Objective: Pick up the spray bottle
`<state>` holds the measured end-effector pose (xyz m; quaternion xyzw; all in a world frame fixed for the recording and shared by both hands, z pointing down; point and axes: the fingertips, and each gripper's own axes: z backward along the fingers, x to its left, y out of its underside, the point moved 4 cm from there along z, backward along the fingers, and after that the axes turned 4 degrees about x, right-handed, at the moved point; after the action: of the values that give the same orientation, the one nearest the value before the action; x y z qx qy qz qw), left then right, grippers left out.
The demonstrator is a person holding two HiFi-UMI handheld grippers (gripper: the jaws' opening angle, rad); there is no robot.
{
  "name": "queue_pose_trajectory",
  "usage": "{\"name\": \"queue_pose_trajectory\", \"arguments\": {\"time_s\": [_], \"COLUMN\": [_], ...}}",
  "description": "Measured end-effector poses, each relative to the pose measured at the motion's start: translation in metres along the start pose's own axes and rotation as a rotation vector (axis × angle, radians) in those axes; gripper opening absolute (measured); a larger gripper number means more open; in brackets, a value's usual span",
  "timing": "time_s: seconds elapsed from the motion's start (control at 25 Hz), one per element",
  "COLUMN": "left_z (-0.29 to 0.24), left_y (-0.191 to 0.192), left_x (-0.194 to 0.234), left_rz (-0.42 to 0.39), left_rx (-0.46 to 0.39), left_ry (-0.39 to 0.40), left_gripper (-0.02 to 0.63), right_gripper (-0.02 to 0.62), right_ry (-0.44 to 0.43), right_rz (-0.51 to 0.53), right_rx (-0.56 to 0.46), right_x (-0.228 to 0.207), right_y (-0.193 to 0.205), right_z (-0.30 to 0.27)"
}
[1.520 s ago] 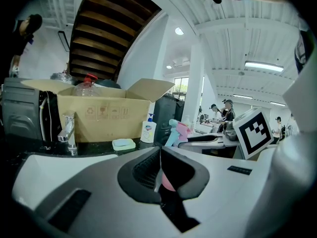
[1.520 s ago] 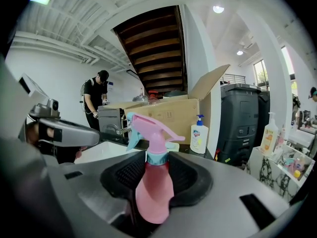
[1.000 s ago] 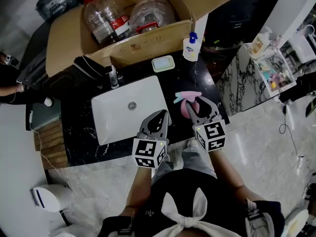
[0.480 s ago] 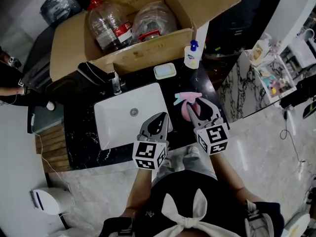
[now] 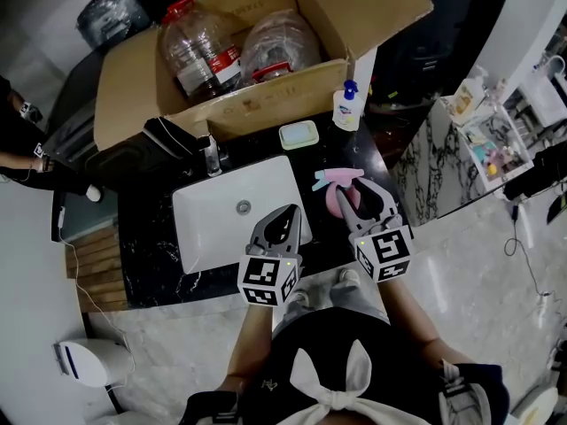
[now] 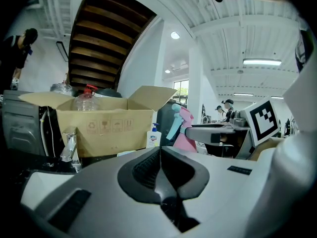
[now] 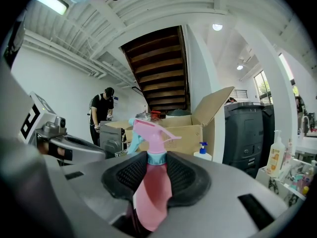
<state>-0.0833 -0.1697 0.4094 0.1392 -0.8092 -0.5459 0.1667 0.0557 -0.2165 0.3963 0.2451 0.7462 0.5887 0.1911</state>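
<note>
The pink spray bottle point(image 5: 331, 198) with a pale blue trigger stands between the pads of my right gripper point(image 5: 353, 187), above the black counter to the right of the sink. Its jaws are closing, and the pads press on the bottle's body point(image 7: 151, 187) just below the blue collar. From the left gripper view the bottle point(image 6: 184, 132) shows upright beside the right gripper's finger. My left gripper point(image 5: 285, 216) hovers over the sink's front right corner. Its pads meet with nothing between them point(image 6: 159, 155).
A white sink point(image 5: 213, 228) with a chrome faucet point(image 5: 211, 156) is set in the black counter point(image 5: 151, 264). Behind it stands an open cardboard box point(image 5: 266, 87) holding large plastic bottles. A soap dish point(image 5: 299, 135) and a pump bottle point(image 5: 346, 106) sit at the back right.
My right gripper has risen a little with the spray bottle between its pads. The left gripper has stayed where it was.
</note>
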Motion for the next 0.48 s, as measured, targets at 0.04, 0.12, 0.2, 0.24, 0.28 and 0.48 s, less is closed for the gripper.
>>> {"name": "queue_pose_trajectory", "arguments": {"time_s": [0.04, 0.12, 0.2, 0.24, 0.28, 0.48], "left_z": [-0.0002, -0.0005, -0.0005, -0.0003, -0.0002, 0.0000], "left_y": [0.0001, 0.0003, -0.0002, -0.0005, -0.0006, 0.0003], "left_x": [0.0002, 0.0008, 0.0014, 0.0016, 0.0017, 0.0033], "left_rz": [-0.001, -0.001, -0.001, -0.002, -0.002, -0.005], "left_rx": [0.000, 0.000, 0.000, 0.000, 0.000, 0.000], "left_ry": [-0.001, -0.003, -0.004, -0.005, -0.005, -0.006], "left_gripper": [0.029, 0.029, 0.029, 0.029, 0.029, 0.029], "right_gripper": [0.133, 0.133, 0.133, 0.133, 0.133, 0.132], "right_ry": [0.001, 0.002, 0.004, 0.006, 0.008, 0.015], "right_rz": [0.001, -0.001, -0.001, -0.001, -0.001, 0.000], "right_rx": [-0.005, -0.011, -0.018, -0.022, -0.026, -0.040], "right_x": [-0.0005, -0.0012, -0.0013, -0.0012, -0.0012, -0.0011], "right_y": [-0.0005, -0.0015, -0.0036, -0.0049, -0.0059, -0.0082], "right_z": [0.0001, 0.0000, 0.0002, 0.0005, 0.0008, 0.0009]}}
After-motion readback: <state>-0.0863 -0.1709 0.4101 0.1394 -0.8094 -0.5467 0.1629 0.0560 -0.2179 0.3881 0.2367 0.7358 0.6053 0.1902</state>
